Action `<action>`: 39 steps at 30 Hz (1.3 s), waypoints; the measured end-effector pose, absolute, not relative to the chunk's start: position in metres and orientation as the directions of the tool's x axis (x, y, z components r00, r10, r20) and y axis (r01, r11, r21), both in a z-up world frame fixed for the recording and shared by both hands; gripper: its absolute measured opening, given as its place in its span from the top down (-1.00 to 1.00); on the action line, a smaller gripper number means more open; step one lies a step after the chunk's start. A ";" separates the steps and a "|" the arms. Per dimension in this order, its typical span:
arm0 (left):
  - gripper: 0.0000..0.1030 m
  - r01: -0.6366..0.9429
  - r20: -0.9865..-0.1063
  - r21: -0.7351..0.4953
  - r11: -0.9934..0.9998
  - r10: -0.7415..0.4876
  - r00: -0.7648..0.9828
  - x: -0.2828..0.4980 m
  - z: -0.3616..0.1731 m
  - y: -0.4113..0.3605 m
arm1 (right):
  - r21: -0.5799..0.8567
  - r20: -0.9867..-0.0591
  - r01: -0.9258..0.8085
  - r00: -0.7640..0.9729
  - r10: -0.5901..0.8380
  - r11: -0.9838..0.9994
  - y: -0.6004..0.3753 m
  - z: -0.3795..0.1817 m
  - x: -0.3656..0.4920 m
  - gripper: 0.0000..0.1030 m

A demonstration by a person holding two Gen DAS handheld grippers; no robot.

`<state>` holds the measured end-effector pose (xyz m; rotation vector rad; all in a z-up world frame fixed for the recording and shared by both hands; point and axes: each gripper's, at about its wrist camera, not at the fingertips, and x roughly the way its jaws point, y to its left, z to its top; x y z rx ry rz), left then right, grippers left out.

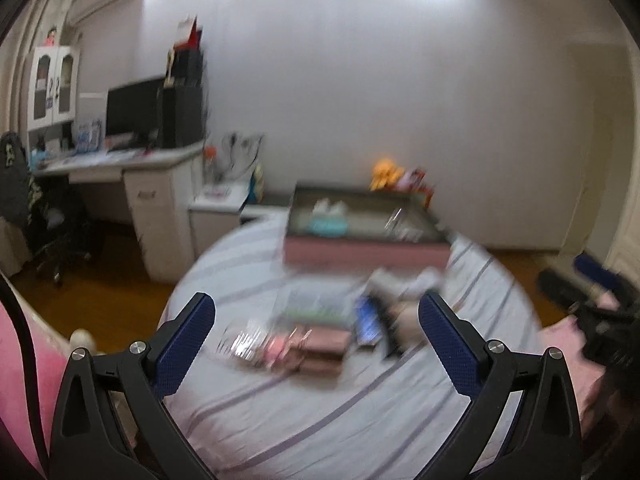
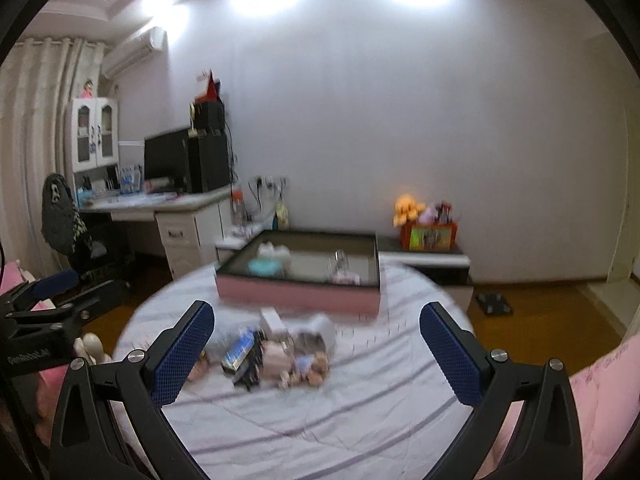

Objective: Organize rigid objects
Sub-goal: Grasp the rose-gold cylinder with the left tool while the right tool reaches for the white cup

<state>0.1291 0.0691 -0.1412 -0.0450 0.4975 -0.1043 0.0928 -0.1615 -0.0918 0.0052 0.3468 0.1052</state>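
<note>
A heap of small objects (image 2: 272, 354) lay on the striped bed cover (image 2: 320, 420), too smeared by blur to name singly; only a blue packet (image 2: 239, 351) and a pale box (image 2: 273, 322) stood out. Beyond the heap, near it, sat a pink-walled tray (image 2: 296, 294) holding a teal item (image 2: 264, 267) and something clear, both indistinct. The left gripper (image 1: 316, 322) hung above the heap (image 1: 312, 336), fingers spread wide and holding nothing. The right gripper (image 2: 316, 330) was likewise released and empty above the bed. Each gripper showed at the edge of the other's view, partly cut off. Past the bed stood a desk (image 2: 168, 204) bearing a dark monitor (image 2: 166, 158).
</note>
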 end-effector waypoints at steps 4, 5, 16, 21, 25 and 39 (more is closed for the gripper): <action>-1.00 0.076 -0.591 -0.092 0.993 -0.116 0.798 0.157 -0.182 0.070 | 0.032 -0.430 -0.097 0.897 0.101 0.995 -0.166 -0.127 0.118 -1.00; -1.00 0.075 -0.611 -0.103 0.992 -0.123 0.782 0.164 -0.190 0.069 | 0.035 -0.447 -0.096 0.889 0.102 0.995 -0.167 -0.133 0.123 -1.00; -0.71 0.058 -0.707 -0.112 0.992 -0.120 0.697 0.213 -0.224 0.063 | 0.034 -0.557 -0.062 0.828 0.070 0.998 -0.179 -0.169 0.167 -1.00; -0.16 0.127 -0.699 -0.108 0.986 -0.166 0.696 0.212 -0.222 0.055 | 0.027 -0.591 -0.044 0.805 0.051 0.999 -0.183 -0.176 0.181 -1.00; -0.15 0.136 -0.690 -0.128 0.982 -0.187 0.699 0.209 -0.217 0.057 | 0.041 -0.610 -0.053 0.790 0.067 0.998 -0.184 -0.178 0.194 -1.00; -0.05 0.186 -0.653 -0.135 0.973 -0.229 0.722 0.206 -0.192 0.054 | 0.136 -0.686 -0.106 0.707 0.171 0.985 -0.169 -0.184 0.270 -1.00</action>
